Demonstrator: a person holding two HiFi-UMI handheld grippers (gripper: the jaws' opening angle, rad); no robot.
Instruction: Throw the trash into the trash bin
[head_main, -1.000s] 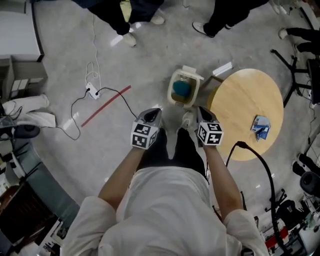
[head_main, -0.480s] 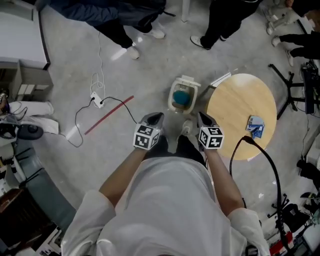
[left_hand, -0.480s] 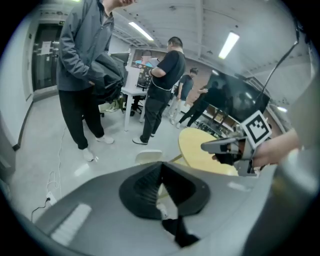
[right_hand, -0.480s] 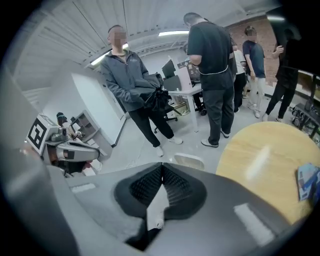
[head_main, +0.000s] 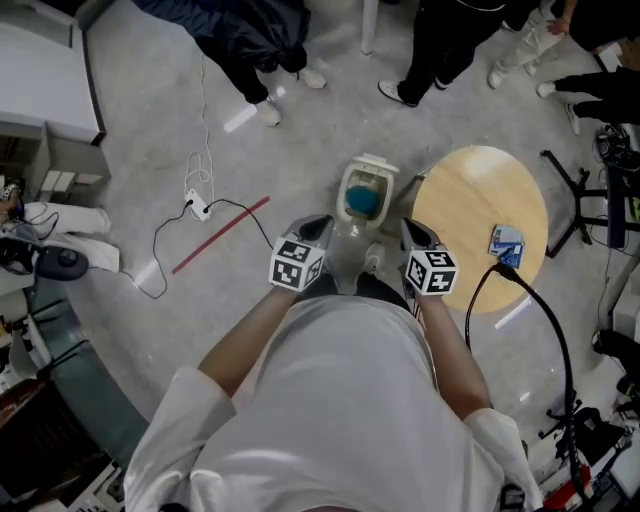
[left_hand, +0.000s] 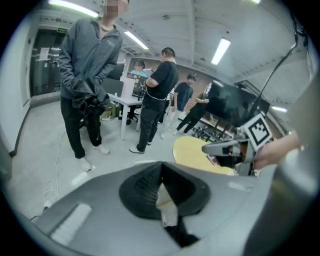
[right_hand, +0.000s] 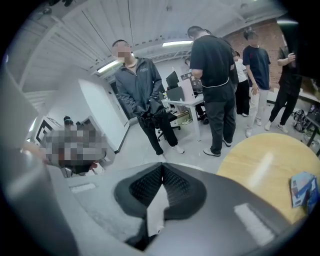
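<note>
In the head view a small white trash bin (head_main: 362, 193) stands on the floor with a blue-green lump inside. Right of it is a round wooden table (head_main: 470, 210) bearing a blue packet (head_main: 505, 245). My left gripper (head_main: 314, 230) and right gripper (head_main: 418, 234) are held side by side in front of my body, short of the bin. Both are shut with nothing between the jaws. The left gripper view shows its shut gripper (left_hand: 161, 168), the right gripper (left_hand: 231, 149) and the table (left_hand: 192, 150). The right gripper view shows its shut gripper (right_hand: 162, 171), the table (right_hand: 260, 167) and the packet (right_hand: 302, 189).
Several people stand beyond the bin and table. A power strip (head_main: 197, 208) with cables and a red strip (head_main: 220, 235) lie on the floor at left. A black cable (head_main: 505, 280) crosses the table's near edge. Stands and gear (head_main: 590, 190) crowd the right side.
Both grippers have risen toward the head camera, staying shut and side by side. The bin and table now look a little smaller and farther below.
</note>
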